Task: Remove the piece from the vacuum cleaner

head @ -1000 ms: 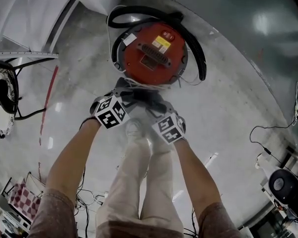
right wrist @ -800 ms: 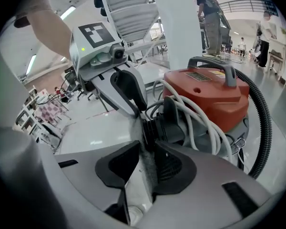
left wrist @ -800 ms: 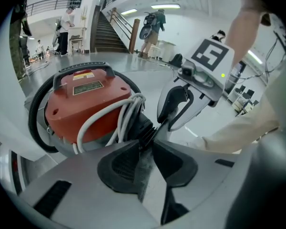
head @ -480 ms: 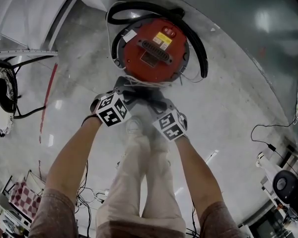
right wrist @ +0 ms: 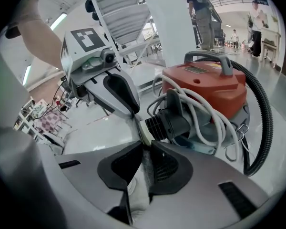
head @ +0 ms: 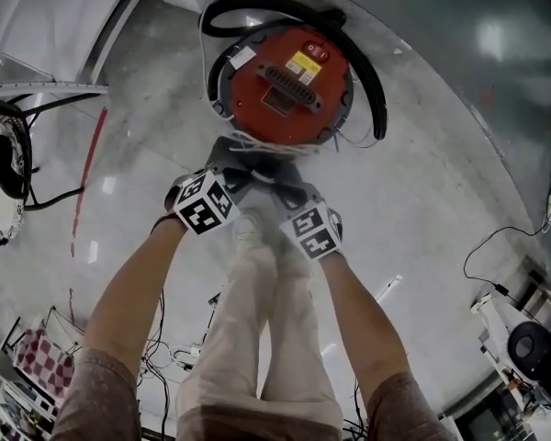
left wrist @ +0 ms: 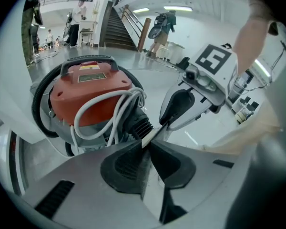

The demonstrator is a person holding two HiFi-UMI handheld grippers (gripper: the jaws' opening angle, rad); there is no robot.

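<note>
A red vacuum cleaner (head: 289,85) stands on the floor, its front towards me. From its black ribbed socket (left wrist: 142,124) a thin pale flat piece (left wrist: 149,135) sticks out. Both grippers meet on that piece from opposite sides. My left gripper (left wrist: 147,144) is closing, its dark pads pressing the piece's edge. My right gripper (right wrist: 145,149) is closing too, with the same piece (right wrist: 144,128) caught between its pads. In the head view the left gripper (head: 234,165) and right gripper (head: 280,177) sit side by side just below the vacuum.
A black hose (head: 367,81) loops round the vacuum and a white cord (left wrist: 109,109) is wound on its front. My legs (head: 257,338) stand right behind the grippers. Loose cables (head: 496,237) run over the floor at right. People and a staircase (left wrist: 121,30) are far off.
Both grippers stay at the vacuum's front. The head view has drifted slightly, so the vacuum sits a little higher in the picture.
</note>
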